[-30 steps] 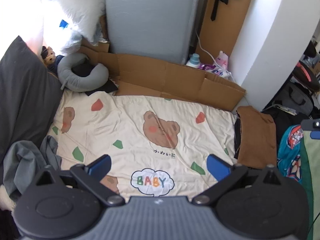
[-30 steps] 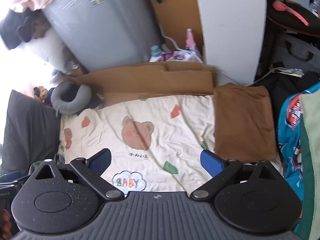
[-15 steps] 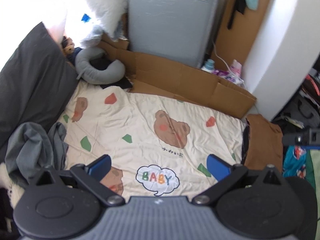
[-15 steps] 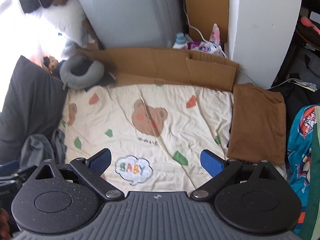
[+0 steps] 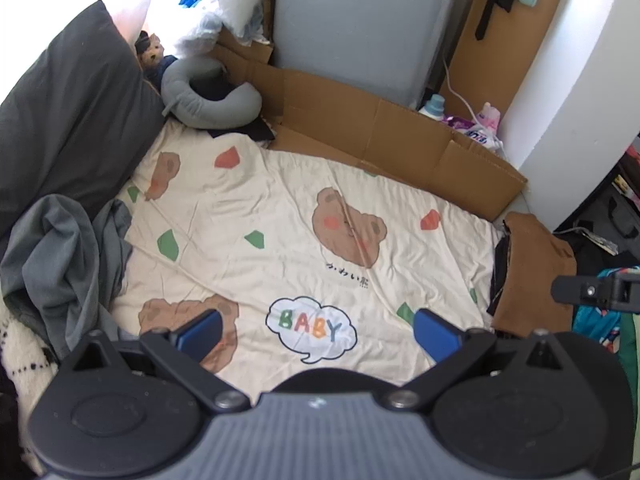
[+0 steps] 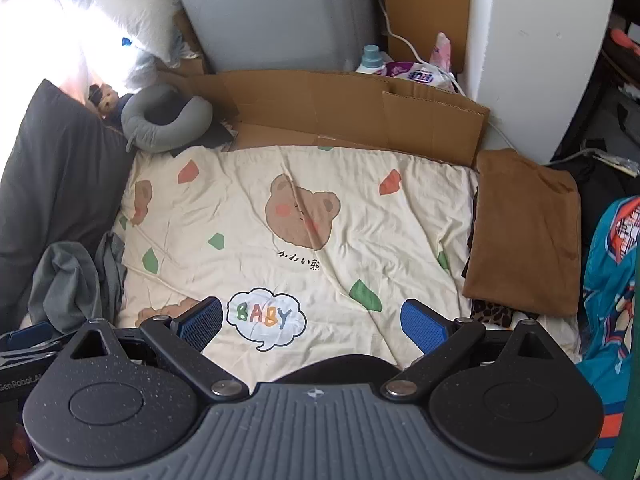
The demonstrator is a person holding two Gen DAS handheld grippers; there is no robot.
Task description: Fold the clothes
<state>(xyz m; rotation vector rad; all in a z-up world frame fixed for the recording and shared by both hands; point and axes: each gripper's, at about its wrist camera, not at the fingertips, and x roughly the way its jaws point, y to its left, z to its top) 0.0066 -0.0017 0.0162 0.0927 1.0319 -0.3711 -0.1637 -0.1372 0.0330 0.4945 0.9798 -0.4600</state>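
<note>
Grippers first: the left gripper (image 5: pixel 318 334) and right gripper (image 6: pixel 312 322) both hang with blue pads wide apart, holding nothing, over a soft, wrinkly bear sheet (image 6: pixel 248 216). A crumpled gray garment (image 5: pixel 60 256) lies near left. A flat folded brown garment (image 6: pixel 528 228) lies right. Stiff cardboard (image 6: pixel 340 108) stands far.

Left claw (image 5: pixel 318 332): black linkage arms, silver pivot screws, two round black discs flanking a ribbed grey housing, smooth blue pads (image 5: pixel 436 334). Right claw (image 6: pixel 312 326): same build, black parts speckled with white flecks, blue pads (image 6: pixel 200 322) with gridded texture. Small crosshair mark on each housing.
</note>
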